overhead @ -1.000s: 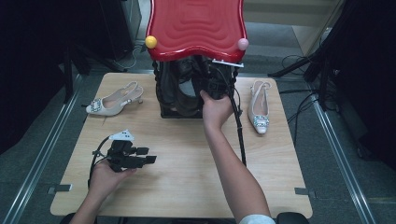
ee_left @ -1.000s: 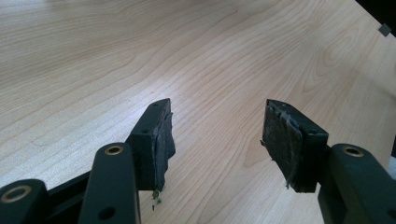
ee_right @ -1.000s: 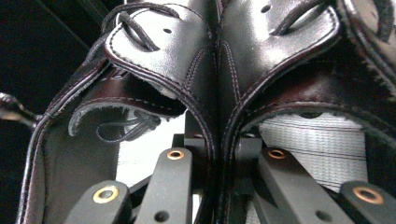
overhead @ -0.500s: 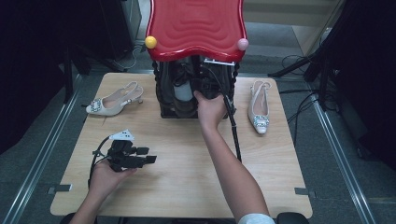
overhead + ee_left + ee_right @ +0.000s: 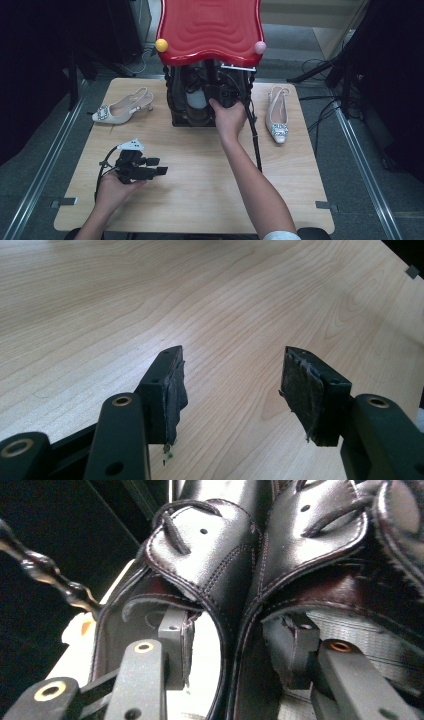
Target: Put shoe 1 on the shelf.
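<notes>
Two dark leather shoes (image 5: 260, 575) stand side by side, toes seemingly away (shadowed); right claw (image 5: 235, 650) straddles them, just opened.

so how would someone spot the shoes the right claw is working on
Find the glossy red wavy-edged shelf at the table's far edge. Beneath it stands a pair of dark brown laced leather shoes, touching side by side; the pale jewelled pumps lie out on open wood.

Light wood worktop (image 5: 200, 200), grain running across; on it a red-topped rack (image 5: 210, 30) at back centre w/ dark shoes (image 5: 280, 555) inside; beige slingback shoe (image 5: 120, 107) w/ jewelled buckle lies back left; its match (image 5: 276, 112) lies back right, toe toward the person; both well apart from the rack; front bare wood.
</notes>
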{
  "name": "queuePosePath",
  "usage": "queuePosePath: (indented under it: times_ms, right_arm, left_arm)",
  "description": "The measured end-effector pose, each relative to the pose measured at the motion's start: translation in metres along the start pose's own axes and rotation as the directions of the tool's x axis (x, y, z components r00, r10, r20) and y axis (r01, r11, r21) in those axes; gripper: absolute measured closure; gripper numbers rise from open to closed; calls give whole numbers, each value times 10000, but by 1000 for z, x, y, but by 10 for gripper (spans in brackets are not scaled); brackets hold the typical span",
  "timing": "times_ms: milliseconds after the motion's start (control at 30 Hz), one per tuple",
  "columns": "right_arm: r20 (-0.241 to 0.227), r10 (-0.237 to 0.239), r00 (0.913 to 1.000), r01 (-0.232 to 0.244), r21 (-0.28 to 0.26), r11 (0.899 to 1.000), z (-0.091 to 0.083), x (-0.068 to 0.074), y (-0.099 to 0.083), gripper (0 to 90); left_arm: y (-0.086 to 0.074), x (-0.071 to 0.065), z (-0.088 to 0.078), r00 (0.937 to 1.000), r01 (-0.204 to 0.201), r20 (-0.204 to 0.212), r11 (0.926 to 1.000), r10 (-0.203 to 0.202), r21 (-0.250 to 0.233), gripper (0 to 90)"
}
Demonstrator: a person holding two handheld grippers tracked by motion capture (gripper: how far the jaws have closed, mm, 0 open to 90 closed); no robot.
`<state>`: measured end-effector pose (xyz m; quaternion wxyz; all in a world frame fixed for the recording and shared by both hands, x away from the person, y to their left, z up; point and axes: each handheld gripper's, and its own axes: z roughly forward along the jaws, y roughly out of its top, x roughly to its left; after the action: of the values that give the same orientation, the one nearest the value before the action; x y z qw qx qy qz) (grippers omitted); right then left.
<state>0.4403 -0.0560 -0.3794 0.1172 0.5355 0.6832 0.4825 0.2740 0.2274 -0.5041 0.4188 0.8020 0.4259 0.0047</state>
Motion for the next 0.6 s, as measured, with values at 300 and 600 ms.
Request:
queuePosePath:
  times_ms: [300,600]
  right_arm:
    - [-636,-398,9972,398,-9,9992,-27,-1,-6,535]
    - [-1240,-982,9874,1003,109,9949,-52,-1,-17,516]
  left_arm:
    - [0,0,0,10000,-42,-42,10000,42,-7,427]
    - [4,-2,-1,10000,-93,-14,9999,93,-118,428]
